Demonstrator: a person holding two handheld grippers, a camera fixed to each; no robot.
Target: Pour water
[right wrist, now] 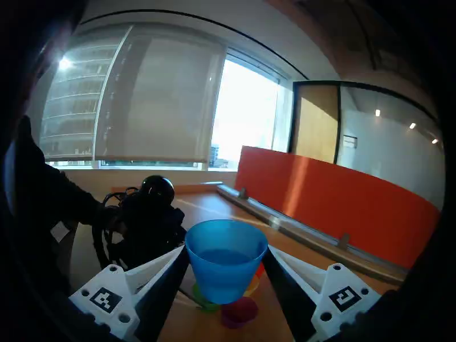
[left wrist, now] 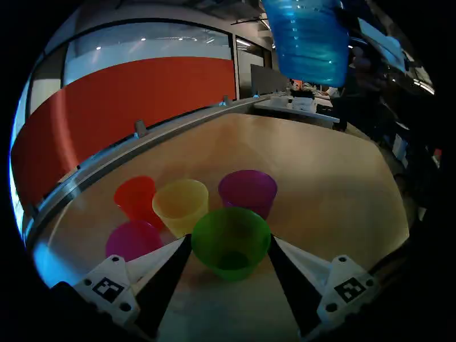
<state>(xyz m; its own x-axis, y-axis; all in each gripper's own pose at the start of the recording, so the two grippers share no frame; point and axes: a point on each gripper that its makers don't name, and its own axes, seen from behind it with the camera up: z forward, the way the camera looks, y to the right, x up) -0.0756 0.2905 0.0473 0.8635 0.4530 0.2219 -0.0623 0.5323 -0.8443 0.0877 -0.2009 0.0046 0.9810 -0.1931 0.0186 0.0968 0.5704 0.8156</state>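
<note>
A green cup (left wrist: pixel 231 251) stands on the wooden table (left wrist: pixel 325 176), and my left gripper (left wrist: pixel 229 242) is shut on it, one finger on each side. Behind it stand a yellow cup (left wrist: pixel 181 204), a red cup (left wrist: pixel 135 196), a purple cup (left wrist: pixel 248 191) and a magenta cup (left wrist: pixel 133 239). My right gripper (right wrist: pixel 226 253) is shut on a blue cup (right wrist: pixel 226 268) with water in it, held upright high above the table. In the left gripper view that blue cup (left wrist: pixel 309 43) hangs at the top. Under it in the right gripper view peek the green cup (right wrist: pixel 200 298) and a magenta cup (right wrist: pixel 239 312).
An orange partition (left wrist: pixel 131 97) with a metal rail (left wrist: pixel 142 134) runs along the table's far side. A person's dark sleeve (right wrist: pixel 51 194) and the hand-held left gripper body (right wrist: pixel 148 219) are at the left in the right gripper view. Desks with clutter (left wrist: pixel 302 102) stand beyond the table.
</note>
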